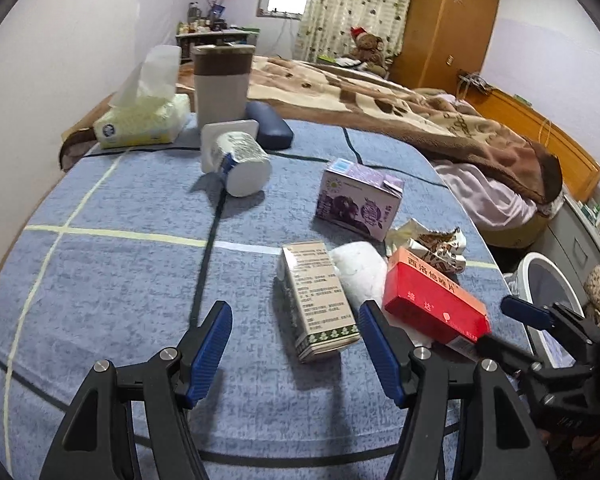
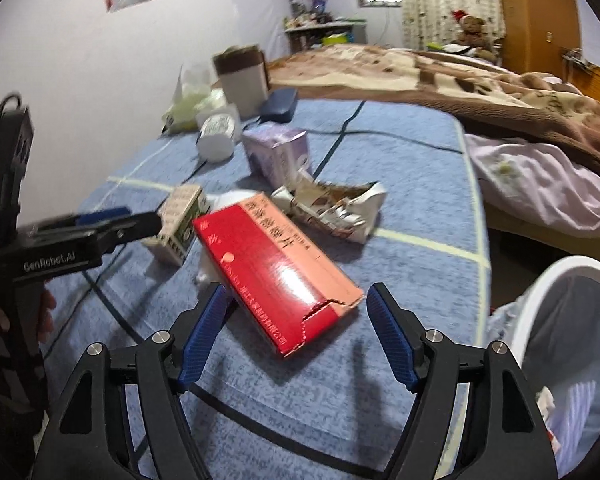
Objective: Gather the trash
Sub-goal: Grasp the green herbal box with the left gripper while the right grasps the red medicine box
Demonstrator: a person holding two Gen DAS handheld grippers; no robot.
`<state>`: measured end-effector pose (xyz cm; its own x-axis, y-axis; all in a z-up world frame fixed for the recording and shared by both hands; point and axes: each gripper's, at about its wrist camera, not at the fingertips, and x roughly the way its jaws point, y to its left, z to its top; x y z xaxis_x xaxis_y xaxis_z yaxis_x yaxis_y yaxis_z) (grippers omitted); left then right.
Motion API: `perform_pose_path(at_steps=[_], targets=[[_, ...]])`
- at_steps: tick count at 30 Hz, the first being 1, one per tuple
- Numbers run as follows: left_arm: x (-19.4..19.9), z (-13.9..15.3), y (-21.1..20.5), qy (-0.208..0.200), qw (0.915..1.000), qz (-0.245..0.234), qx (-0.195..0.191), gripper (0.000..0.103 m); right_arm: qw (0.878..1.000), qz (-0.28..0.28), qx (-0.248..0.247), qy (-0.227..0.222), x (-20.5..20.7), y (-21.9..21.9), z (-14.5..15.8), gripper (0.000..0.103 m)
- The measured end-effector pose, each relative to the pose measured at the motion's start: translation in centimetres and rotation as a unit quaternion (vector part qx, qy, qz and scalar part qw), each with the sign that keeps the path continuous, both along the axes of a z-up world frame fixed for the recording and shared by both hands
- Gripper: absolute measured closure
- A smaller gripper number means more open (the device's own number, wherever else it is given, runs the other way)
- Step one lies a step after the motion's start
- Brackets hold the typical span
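Observation:
Trash lies scattered on a blue checked cloth. A beige and green box sits just ahead of my left gripper, which is open with the box's near end between its fingertips, untouched. Beside it are a white tissue wad, a red box, a crumpled wrapper, a purple carton and a tipped yogurt cup. My right gripper is open around the near end of the red box, which rests tilted on the tissue. The left gripper shows at the left, by the beige box.
A white-rimmed trash bin with a liner stands off the table's right edge. At the back are a tissue pack, a tumbler and a blue case. A bed with a brown blanket lies beyond.

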<state>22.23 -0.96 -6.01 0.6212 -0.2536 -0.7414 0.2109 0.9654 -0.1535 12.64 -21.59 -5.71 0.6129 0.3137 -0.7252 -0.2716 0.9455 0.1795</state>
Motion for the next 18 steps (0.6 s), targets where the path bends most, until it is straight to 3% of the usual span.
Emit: perform_pose_path(at_steps=[10, 18], targets=[[2.0, -1.3, -0.5, 0.019, 0.9997, -0.008, 0.015, 0.034, 0.999, 0.041, -0.034, 0.008, 1.9, 1.2, -0.4, 0.026], [2.8, -1.2, 0.0, 0.018, 0.9996, -0.009, 0.02, 0.031, 0.997, 0.071, -0.028, 0.031, 3.6, 1.7, -0.9, 0.025]])
